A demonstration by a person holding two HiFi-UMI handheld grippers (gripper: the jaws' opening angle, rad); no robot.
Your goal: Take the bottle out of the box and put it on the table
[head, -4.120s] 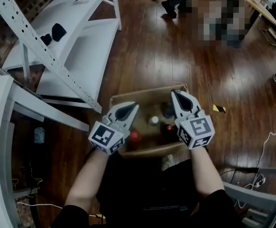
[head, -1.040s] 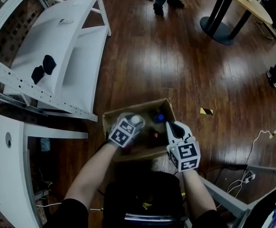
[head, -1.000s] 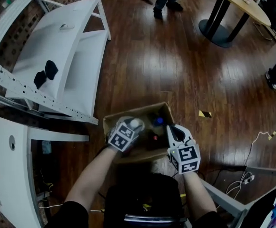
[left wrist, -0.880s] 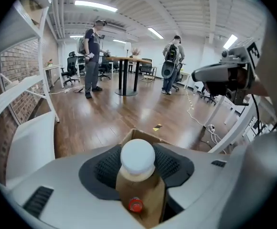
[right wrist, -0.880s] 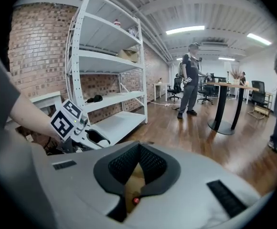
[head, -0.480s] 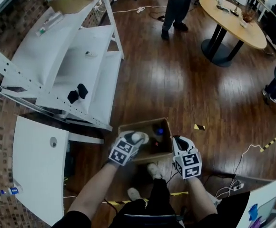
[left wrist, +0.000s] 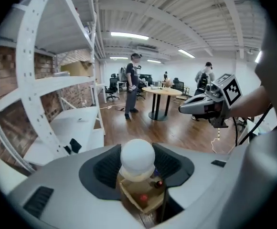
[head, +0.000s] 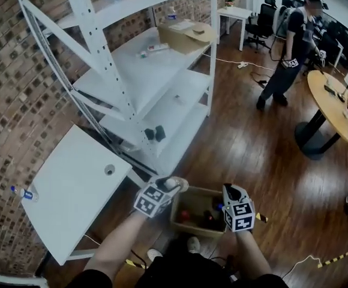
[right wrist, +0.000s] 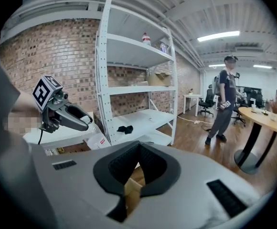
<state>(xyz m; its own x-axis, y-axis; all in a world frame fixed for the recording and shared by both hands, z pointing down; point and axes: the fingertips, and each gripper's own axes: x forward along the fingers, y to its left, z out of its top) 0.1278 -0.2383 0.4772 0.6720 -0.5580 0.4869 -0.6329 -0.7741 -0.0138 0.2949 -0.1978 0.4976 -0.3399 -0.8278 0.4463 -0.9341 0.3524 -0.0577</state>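
The bottle [left wrist: 137, 159], white-capped, sits clamped between the pads of the left gripper [head: 167, 183]; the jaws stand fairly wide around its neck, one dark pad pressing on each side; it hangs in the air above the cardboard box [head: 201, 190], clear of the rim, and in the head view it shows near the box's left corner. Looking down past the cap from the left gripper view, the open box lies straight below on the dark wooden floor, with a red cap [head: 185, 215] and other dark bottles inside (their number is hard to make out). The right gripper [head: 230, 188] hovers over the right side of the box; its jaws are drawn together at the tips with nothing between them. The white table [head: 72, 188] stands to the left of the box, apart from the bottle; one small bottle with a blue cap [head: 20, 192] lies at its far left edge; a white shelf rack [head: 156, 71] rises behind it.
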